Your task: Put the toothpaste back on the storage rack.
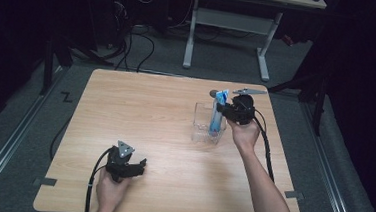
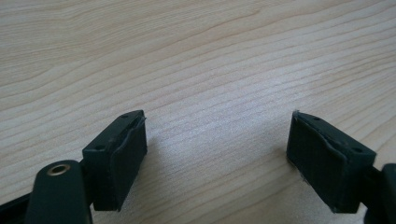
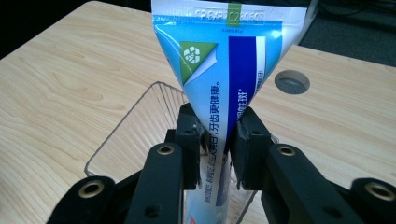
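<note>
A blue and white toothpaste tube [image 3: 224,70] stands upright with its crimped end up and its lower end inside a clear plastic box [image 3: 126,135]. My right gripper [image 3: 217,149] is shut on the tube's middle, both pads pressing on it. From above, the tube [image 1: 218,113] rises out of the clear box [image 1: 202,123] at the table's right, and the right gripper [image 1: 230,110] holds it from the right. My left gripper [image 1: 140,166] rests low at the table's front left. Its fingers [image 2: 119,158] stand wide apart over bare wood, nothing between them.
The wooden table [image 1: 140,112] has a round grommet hole [image 3: 292,81] just behind the box. Cables trail from both grippers toward the front edge. Beyond the table stand a white desk frame [image 1: 229,23] and floor cables.
</note>
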`<action>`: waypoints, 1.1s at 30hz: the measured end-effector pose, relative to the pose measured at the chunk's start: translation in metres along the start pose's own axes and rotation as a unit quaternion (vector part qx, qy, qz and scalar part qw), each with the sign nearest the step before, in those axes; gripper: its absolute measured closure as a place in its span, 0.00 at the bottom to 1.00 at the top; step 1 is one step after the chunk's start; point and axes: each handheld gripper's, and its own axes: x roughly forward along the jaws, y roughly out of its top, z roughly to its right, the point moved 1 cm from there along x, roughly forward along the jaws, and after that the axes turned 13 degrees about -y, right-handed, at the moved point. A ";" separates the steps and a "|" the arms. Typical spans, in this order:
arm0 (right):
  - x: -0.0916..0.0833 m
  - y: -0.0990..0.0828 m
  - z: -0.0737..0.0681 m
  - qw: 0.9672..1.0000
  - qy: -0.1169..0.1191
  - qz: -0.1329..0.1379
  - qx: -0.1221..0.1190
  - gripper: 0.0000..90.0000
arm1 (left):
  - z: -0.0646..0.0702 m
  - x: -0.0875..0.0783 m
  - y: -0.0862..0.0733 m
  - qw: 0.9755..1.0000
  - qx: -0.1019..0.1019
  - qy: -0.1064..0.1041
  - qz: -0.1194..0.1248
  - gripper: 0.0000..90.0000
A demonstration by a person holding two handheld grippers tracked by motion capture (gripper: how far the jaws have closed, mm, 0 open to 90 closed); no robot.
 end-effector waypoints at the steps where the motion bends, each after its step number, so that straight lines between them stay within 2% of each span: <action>1: 0.001 0.000 0.000 1.000 0.001 0.000 0.002 0.83 | 0.000 0.000 0.000 1.000 0.000 0.000 0.000 0.23; 5: 0.002 0.001 0.001 1.000 -0.007 -0.003 0.001 0.82 | 0.000 0.000 0.000 1.000 0.000 0.000 0.000 0.23; 10: 0.005 0.000 0.009 1.000 -0.011 -0.008 0.018 0.82 | 0.000 0.000 0.000 1.000 0.000 0.000 0.000 0.23; 13: 0.005 0.000 0.008 1.000 -0.018 -0.009 0.008 0.81 | 0.000 0.000 0.000 1.000 0.000 0.000 0.000 0.23; 21: 0.006 -0.002 0.009 0.999 -0.033 -0.015 0.003 0.74 | 0.000 0.000 0.000 1.000 0.000 0.000 0.000 0.23; 25: 0.006 -0.003 0.008 0.999 -0.046 -0.014 -0.008 0.66 | 0.000 0.000 0.000 1.000 -0.001 0.000 0.001 0.23; 33: -0.001 -0.002 0.010 0.999 -0.044 -0.006 -0.006 0.55 | 0.000 0.000 0.000 1.000 0.000 0.000 0.000 0.23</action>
